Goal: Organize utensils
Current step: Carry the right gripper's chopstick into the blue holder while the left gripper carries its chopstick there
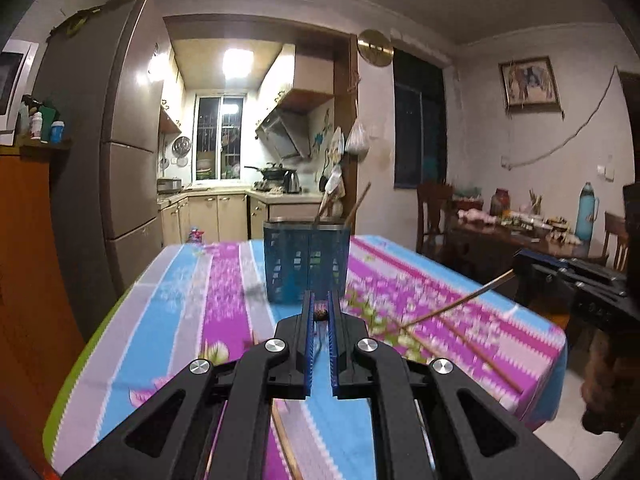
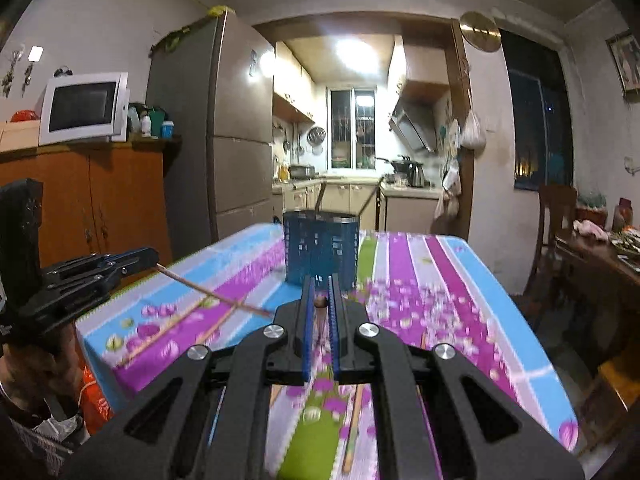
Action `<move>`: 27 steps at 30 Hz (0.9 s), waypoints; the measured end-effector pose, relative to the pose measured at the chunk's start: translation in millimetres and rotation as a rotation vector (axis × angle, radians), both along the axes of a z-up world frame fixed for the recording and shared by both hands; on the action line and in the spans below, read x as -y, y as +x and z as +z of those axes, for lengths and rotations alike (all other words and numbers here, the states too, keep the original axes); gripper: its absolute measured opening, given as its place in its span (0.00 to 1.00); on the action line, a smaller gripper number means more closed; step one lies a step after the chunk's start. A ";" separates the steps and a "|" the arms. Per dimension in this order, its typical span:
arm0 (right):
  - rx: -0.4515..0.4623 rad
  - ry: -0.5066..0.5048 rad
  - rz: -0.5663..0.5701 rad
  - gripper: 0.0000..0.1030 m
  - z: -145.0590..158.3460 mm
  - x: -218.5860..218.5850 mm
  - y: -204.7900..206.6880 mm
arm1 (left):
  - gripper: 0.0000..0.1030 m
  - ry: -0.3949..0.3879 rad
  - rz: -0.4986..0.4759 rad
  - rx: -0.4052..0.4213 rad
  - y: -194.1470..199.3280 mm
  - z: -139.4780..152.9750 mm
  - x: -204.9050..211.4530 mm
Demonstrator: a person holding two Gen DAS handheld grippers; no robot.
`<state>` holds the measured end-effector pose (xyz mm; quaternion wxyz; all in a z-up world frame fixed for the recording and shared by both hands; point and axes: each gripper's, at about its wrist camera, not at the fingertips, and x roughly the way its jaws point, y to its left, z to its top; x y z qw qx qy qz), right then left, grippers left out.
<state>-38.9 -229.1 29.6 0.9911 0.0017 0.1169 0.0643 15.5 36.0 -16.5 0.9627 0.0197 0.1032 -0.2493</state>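
Observation:
A blue perforated utensil basket (image 1: pixel 306 264) (image 2: pixel 320 252) stands on the striped tablecloth, with a few chopsticks (image 1: pixel 358 200) leaning out of it. My left gripper (image 1: pixel 320 296) is shut on a wooden chopstick (image 1: pixel 321 314), seen end-on between the blue pads. From the right wrist view that left gripper (image 2: pixel 154 260) holds its chopstick (image 2: pixel 216 292) slanting down over the table. My right gripper (image 2: pixel 321 280) is likewise shut on a chopstick end (image 2: pixel 320 303). In the left wrist view the right gripper (image 1: pixel 518 268) holds its chopstick (image 1: pixel 460 300) above the cloth. Both grippers hover short of the basket.
More chopsticks lie loose on the tablecloth (image 1: pixel 480 360) (image 2: pixel 168 332) (image 2: pixel 352 432). A fridge (image 1: pixel 120 140) and an orange cabinet (image 2: pixel 80 200) stand left of the table. A wooden dining table (image 1: pixel 520 232) with chairs stands on the right. A kitchen doorway opens behind.

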 end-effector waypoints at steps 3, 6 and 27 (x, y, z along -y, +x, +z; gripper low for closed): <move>0.009 0.011 0.021 0.05 12.2 4.9 9.5 | 0.07 -0.012 -0.012 0.016 4.6 18.6 -0.7; 0.018 0.008 0.035 0.05 20.7 5.9 14.3 | 0.07 -0.023 -0.026 0.026 10.1 31.6 -1.2; 0.039 0.029 0.099 0.05 57.0 1.0 32.6 | 0.07 -0.013 -0.010 0.011 34.7 58.6 7.1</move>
